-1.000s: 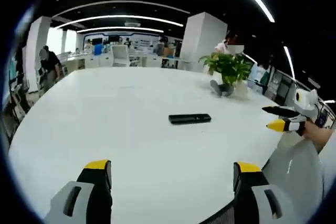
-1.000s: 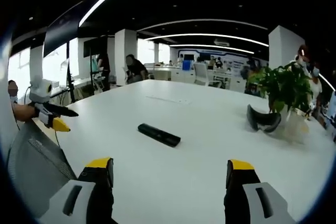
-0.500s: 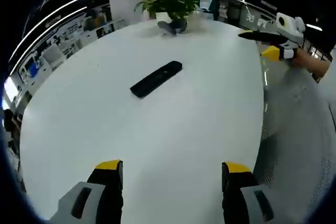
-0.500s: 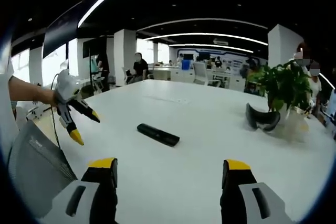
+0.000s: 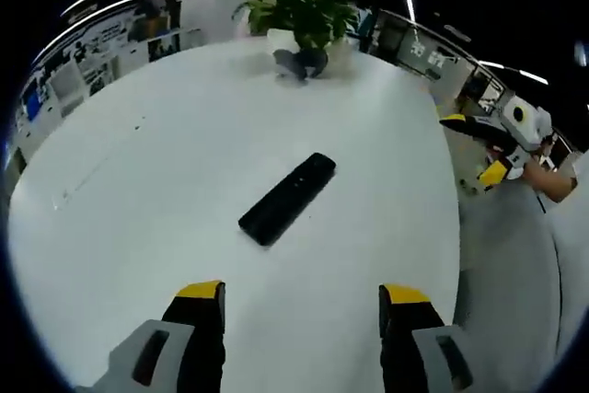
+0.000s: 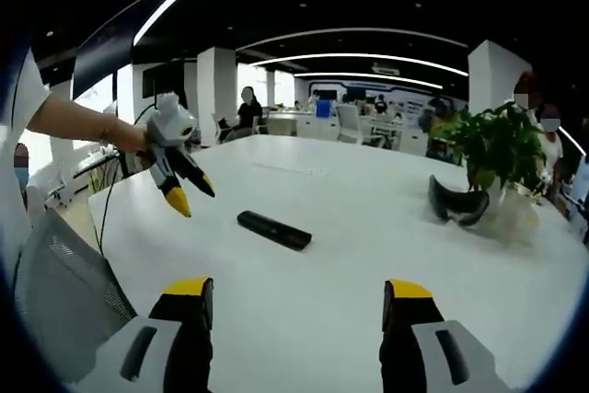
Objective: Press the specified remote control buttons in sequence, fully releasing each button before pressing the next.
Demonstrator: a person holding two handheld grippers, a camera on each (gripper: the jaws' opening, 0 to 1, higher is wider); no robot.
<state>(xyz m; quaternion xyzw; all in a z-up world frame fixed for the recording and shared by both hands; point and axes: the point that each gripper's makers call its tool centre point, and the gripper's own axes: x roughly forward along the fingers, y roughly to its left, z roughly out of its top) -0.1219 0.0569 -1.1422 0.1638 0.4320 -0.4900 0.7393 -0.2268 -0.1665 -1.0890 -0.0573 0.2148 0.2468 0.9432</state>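
2 grippers work over a white table [image 5: 138,227], and we hold one in each hand. In the left gripper view, the black remote control [image 5: 287,198] lies flat at the centre of the frame, ahead of the left gripper [image 5: 302,306], whose yellow-tipped jaws stand apart with nothing between them. The right gripper [image 5: 479,149] shows at the right edge, jaws parted. In the right gripper view, the remote control [image 6: 273,230] sits left of centre, the left gripper [image 6: 189,192] hovers just to its upper left, apart from it, and the right gripper [image 6: 294,301] is released at the bottom. A potted plant [image 6: 492,149] stands at the right. We judge no button pressed yet; every press remains.
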